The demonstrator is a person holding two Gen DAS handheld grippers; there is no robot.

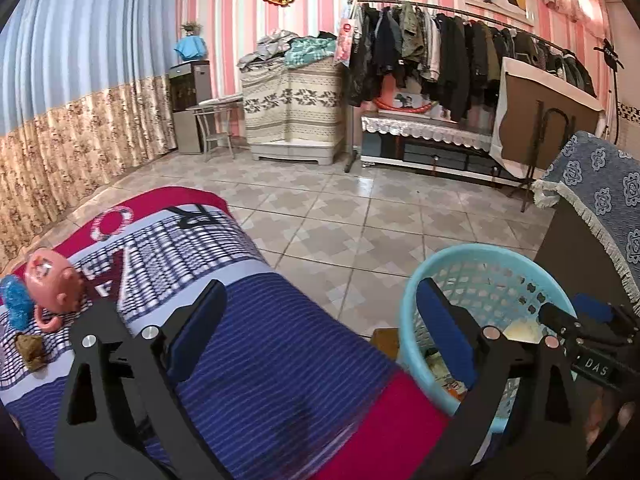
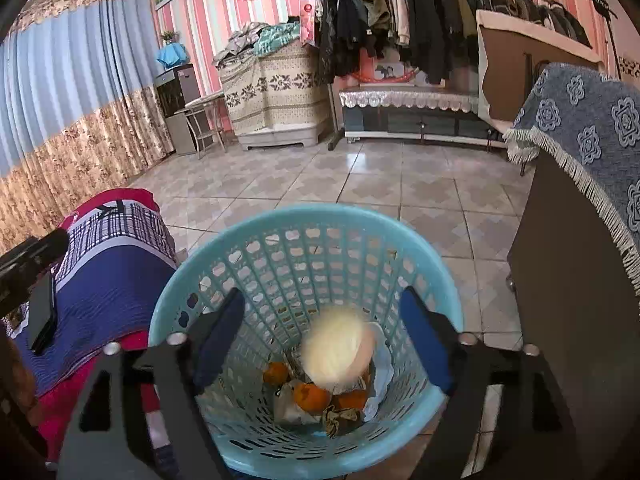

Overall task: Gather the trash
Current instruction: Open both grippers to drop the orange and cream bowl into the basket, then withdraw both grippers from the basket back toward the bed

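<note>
Right gripper (image 2: 320,340) stood over the mouth of the blue basket (image 2: 448,280), jaws wide apart, nothing pressed between the pads. A pale, blurred lump (image 2: 338,350) showed between and below the fingers, inside the basket; it looked to be dropping free, soft-edged, possibly a crumpled tissue or a peel, too smeared to name. Judged light and yielding, no care needed on release.

At the bottom of the basket lay orange peel pieces (image 2: 308,394), a white paper scrap (image 2: 380,364) and a dark crumpled wrapper (image 2: 338,418). All looked limp and light.

Left gripper (image 1: 320,332) was also spread wide and empty, one finger over the striped bedspread (image 1: 280,340), the other over the basket rim (image 1: 412,280).

Further left on the bedspread sat a small brown crumpled lump (image 1: 31,350), just beside a pink toy (image 1: 52,284) with a blue tuft. The lump was judged to be trash not yet collected: light, soft, likely crushable, sitting on a giving cloth surface. Best hold would be across its middle with a moderate pinch, coming from above so the pads do not snag the fabric or nudge the toy. The toy looked hard plastic and was not judged trash.

Beyond: tiled floor (image 1: 360,208), then a rack of dark clothes (image 1: 440,48) against the striped wall.
</note>
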